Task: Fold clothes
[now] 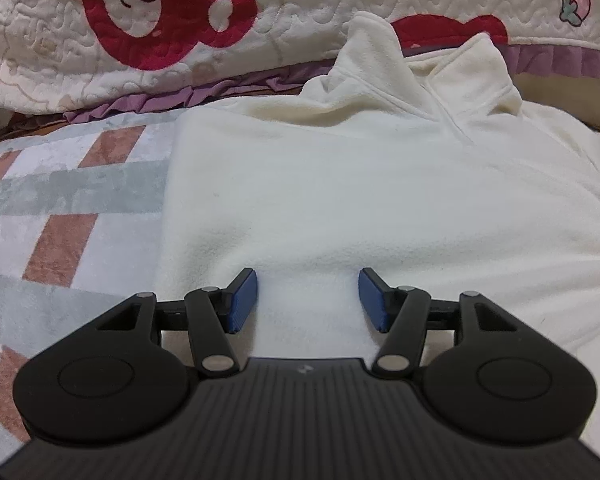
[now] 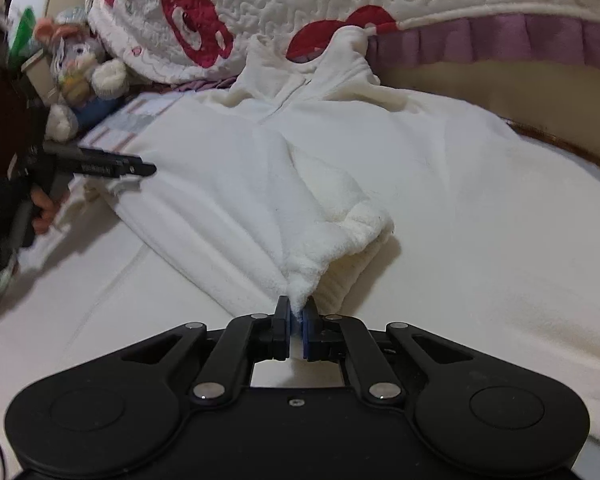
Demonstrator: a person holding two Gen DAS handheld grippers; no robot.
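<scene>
Right gripper (image 2: 299,322) is clamped on a bunched cuff (image 2: 340,236) of the cream fleece (image 1: 360,200), which I see spread flat on the bed below the quilt (image 1: 300,8). Left gripper (image 1: 307,298) hangs over the fleece's near edge, jaws apart, seemingly not touching.

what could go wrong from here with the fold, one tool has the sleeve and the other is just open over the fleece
1. The right tool pinches only the tip of the sleeve cuff; thick fleece could slip out when pulled.
2. The left tool is open over the cream fleece top and grips nothing, so the body may drag along and bunch.
3. The collar lies against the quilted blanket and might snag there.
</scene>
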